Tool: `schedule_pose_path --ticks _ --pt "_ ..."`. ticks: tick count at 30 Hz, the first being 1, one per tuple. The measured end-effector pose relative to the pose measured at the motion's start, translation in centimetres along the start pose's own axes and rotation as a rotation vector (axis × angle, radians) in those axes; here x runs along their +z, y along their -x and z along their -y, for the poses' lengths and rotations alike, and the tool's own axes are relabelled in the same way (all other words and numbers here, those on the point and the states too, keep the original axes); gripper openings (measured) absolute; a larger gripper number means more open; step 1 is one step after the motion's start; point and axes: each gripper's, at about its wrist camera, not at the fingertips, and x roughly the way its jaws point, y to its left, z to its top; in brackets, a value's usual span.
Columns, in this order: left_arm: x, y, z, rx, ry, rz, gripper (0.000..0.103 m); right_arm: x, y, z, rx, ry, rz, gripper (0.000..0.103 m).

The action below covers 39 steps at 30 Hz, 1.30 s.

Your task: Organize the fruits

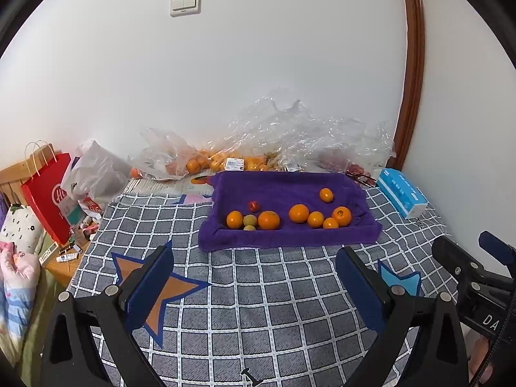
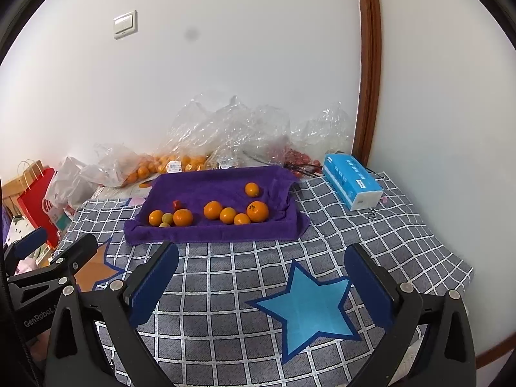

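Both your grippers gape empty over the checked cloth [image 2: 225, 290].
Nothing blocks the purple towel [image 1: 290, 238] of oranges [image 1: 299, 213]; plastic bags [image 1: 290, 135] and a tissue pack [image 2: 351, 182] crowd behind it. Left gripper [image 1: 254, 277] and right gripper [image 2: 261, 277] have just been opening.

Right gripper [image 2: 261, 277]: jaws wide apart, nothing between them, above checked cloth [image 2: 225, 290] with blue star [image 2: 309, 309]. Ahead: purple towel [image 2: 209, 235] bearing oranges [image 2: 213, 210]. Ahead-right: blue tissue pack [image 2: 350, 180]. Left: left gripper [image 2: 54, 251].
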Motion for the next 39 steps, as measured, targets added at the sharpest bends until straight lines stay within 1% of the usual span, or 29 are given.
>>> schedule_pose_path --ticks 19,39 --pt "0.09 0.07 -0.48 0.001 0.023 -0.009 0.102 0.09 0.61 0.10 -0.009 -0.001 0.012 0.101" --pt "0.10 0.30 -0.63 -0.003 0.022 -0.007 0.102 0.04 0.67 0.10 -0.012 -0.009 0.010 0.101"
